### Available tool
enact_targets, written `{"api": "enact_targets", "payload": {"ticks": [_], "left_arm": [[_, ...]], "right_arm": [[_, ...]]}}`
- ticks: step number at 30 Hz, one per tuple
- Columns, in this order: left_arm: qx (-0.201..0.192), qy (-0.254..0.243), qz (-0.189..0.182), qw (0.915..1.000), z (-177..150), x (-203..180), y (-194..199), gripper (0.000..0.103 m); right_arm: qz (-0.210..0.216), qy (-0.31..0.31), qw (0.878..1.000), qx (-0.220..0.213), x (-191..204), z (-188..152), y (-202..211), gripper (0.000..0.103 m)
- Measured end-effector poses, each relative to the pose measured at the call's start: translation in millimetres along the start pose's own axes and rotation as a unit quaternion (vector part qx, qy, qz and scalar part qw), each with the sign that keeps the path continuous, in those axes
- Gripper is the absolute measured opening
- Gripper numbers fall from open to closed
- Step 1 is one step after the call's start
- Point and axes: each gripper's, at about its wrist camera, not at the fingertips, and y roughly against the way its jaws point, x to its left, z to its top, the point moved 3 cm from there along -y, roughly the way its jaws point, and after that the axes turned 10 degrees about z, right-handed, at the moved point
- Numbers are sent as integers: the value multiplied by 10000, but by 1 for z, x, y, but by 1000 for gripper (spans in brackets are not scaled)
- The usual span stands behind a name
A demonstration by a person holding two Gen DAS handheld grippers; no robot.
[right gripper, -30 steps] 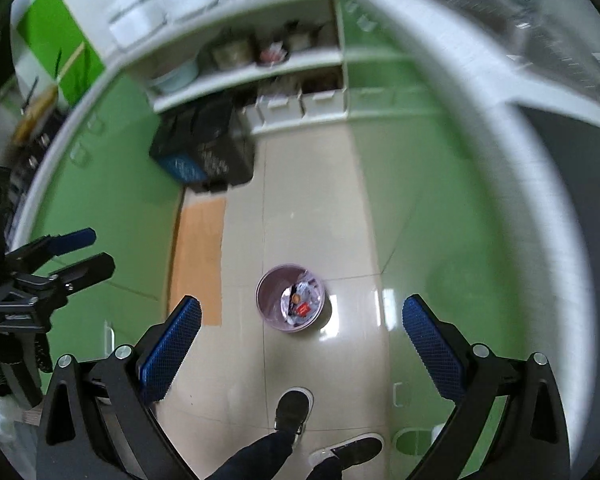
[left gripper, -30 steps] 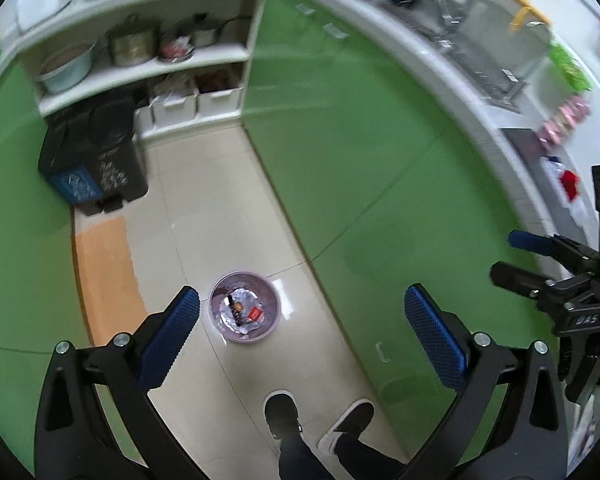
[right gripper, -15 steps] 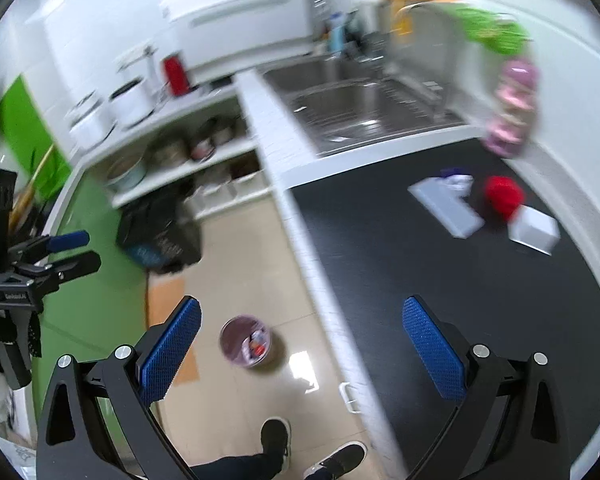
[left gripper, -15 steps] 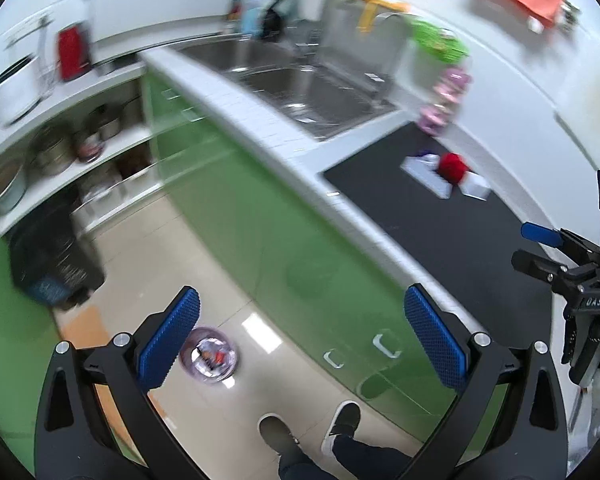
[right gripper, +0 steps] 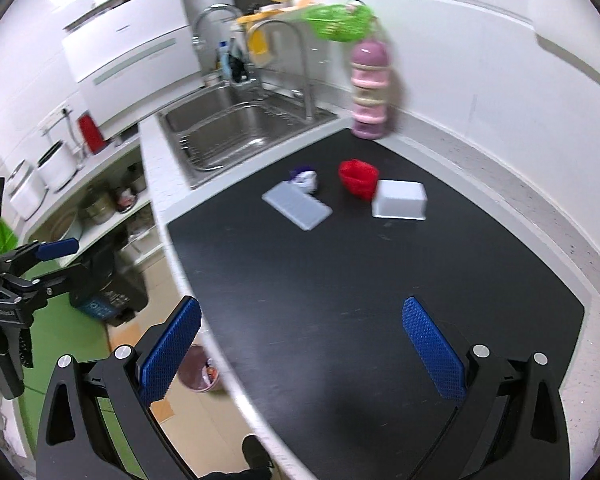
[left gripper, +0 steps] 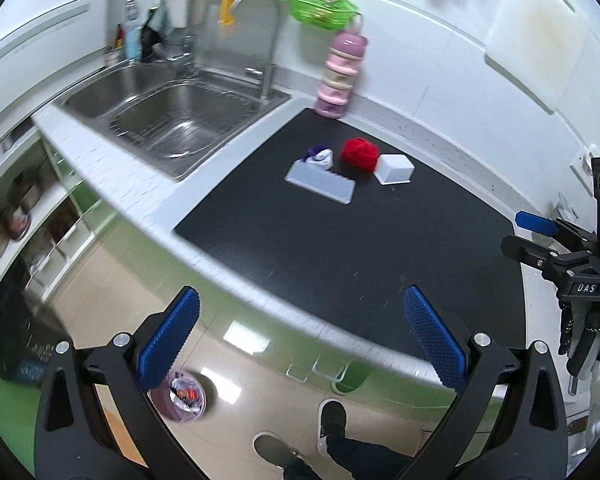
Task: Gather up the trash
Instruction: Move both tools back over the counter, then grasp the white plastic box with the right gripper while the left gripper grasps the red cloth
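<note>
On the black countertop mat (left gripper: 340,240) (right gripper: 360,280) lie a crumpled red piece (left gripper: 359,153) (right gripper: 358,178), a crumpled white and purple piece (left gripper: 319,157) (right gripper: 304,179), a flat grey-white lid (left gripper: 320,182) (right gripper: 297,205) and a white box (left gripper: 394,169) (right gripper: 400,200). A small purple waste bin (left gripper: 182,394) (right gripper: 198,370) holding trash stands on the floor below. My left gripper (left gripper: 300,344) is open and empty, held in front of the counter edge. My right gripper (right gripper: 300,348) is open and empty above the mat's near part.
A steel sink (left gripper: 168,116) (right gripper: 236,128) with tall taps lies left of the mat. A pink stacked container (left gripper: 340,76) (right gripper: 368,92) stands at the wall. Open shelves with pots (right gripper: 100,204) and a dark bin (right gripper: 108,292) are at the left. The person's feet (left gripper: 332,424) are on the floor.
Both views have swung up from the floor and the waste bin to the countertop. The trash items on the mat are now nearer and more central. Both grippers stay open.
</note>
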Motion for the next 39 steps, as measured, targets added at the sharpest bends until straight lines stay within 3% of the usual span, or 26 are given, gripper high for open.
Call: {"api": "enact_targets", "payload": {"ticks": [8, 15, 29, 39], "left_arm": [[167, -70, 52, 9998, 38, -41, -52, 100], [360, 30, 168, 9992, 57, -56, -95, 100], [665, 115, 319, 9972, 76, -56, -164, 100], [840, 182, 312, 9958, 71, -58, -184, 100]], "right_arm": [[-143, -75, 9997, 158, -66, 27, -29, 97], [-195, -61, 9986, 497, -116, 60, -91, 97], [-435, -159, 9942, 966, -167, 91, -183, 97], [-404, -109, 9944, 969, -176, 96, -212, 96]]}}
